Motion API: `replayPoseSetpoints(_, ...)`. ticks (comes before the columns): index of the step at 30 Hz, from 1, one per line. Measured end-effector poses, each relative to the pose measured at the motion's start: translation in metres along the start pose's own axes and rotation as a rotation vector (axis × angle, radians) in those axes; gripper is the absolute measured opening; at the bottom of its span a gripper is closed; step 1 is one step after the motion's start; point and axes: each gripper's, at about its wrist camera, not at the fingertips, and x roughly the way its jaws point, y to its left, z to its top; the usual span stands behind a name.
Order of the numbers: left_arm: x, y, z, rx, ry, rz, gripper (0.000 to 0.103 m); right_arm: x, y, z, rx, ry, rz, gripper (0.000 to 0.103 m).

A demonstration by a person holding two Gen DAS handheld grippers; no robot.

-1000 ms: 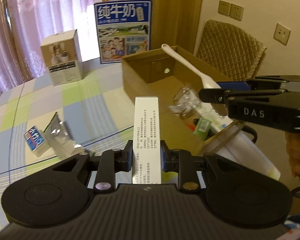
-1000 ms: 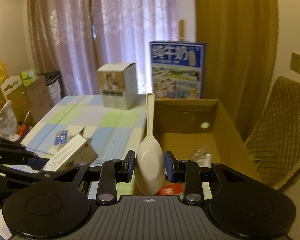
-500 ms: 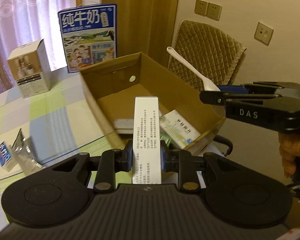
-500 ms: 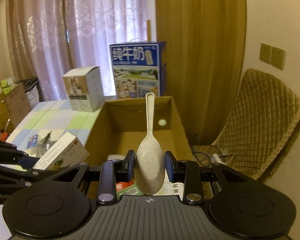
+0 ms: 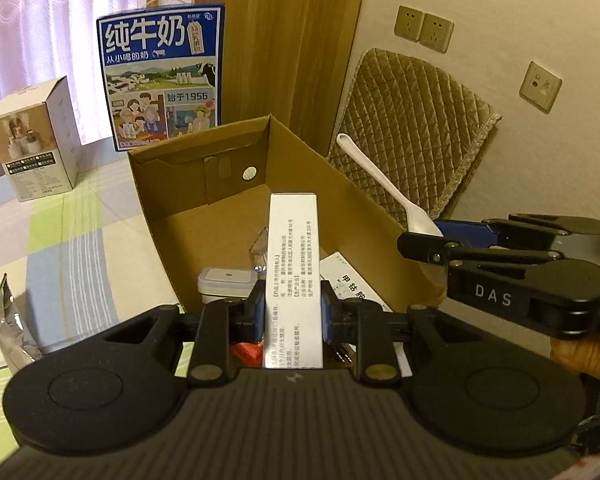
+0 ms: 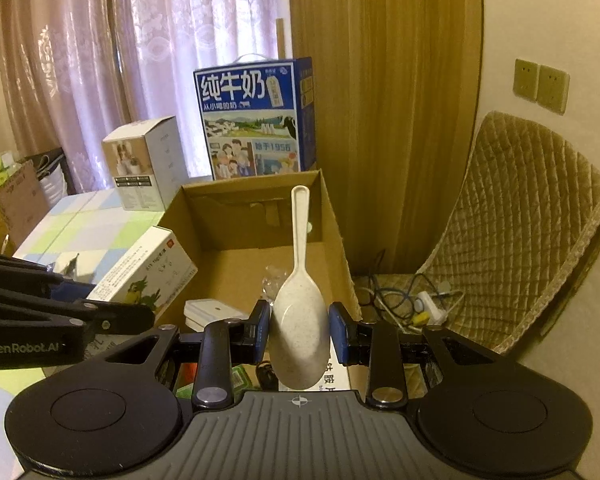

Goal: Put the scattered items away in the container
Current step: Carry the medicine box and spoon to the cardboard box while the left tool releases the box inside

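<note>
Pinching a slim white carton by its two long sides, the left gripper holds it stiff and light, pointing forward over the open cardboard box. Just beside it the right gripper is closed on the bowl of a pale plastic rice spoon. This smooth rounded bowl looks slippery to me, so the flat handle beyond the fingers seems the safer place to hold.

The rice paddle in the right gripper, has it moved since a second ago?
Yes. The rice paddle, clamped in the right gripper, has travelled toward the cardboard box and now hangs over its open inside, no longer beside its left wall.
</note>
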Motion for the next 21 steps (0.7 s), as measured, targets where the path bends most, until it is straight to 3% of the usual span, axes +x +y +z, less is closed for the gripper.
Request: replayPoseSetpoints(21, 0.030, 0.014, 0.003, -0.024, 0.021, 0.003, 0.021, 0.029, 0.002, 0.002, -0.018, 0.028, 0.007, 0.029)
